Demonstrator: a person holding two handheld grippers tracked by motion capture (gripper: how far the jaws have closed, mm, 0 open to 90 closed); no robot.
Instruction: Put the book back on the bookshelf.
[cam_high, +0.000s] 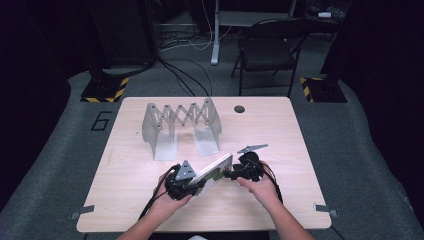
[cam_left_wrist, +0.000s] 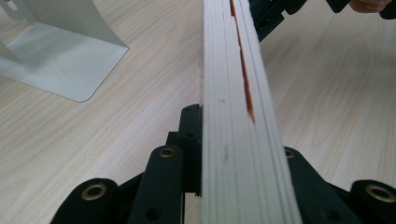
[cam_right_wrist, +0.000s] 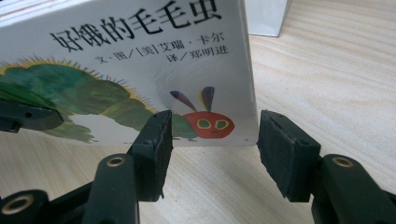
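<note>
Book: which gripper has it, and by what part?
The left gripper clamps the book across its page edge; the right gripper is open, holding nothing.

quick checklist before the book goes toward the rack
1. Left gripper clamped on the book: ok, jaws press both faces.
2. Right gripper gripping the book: not ok, jaws open, pads short of the cover.
3. Book off the table: cannot tell, it is tilted, its lower edge may touch.
4. Rack upright with open slots: ok, it stands at the far side with gaps between its plates.
5. Path from book to rack: ok, bare wood between them.
</note>
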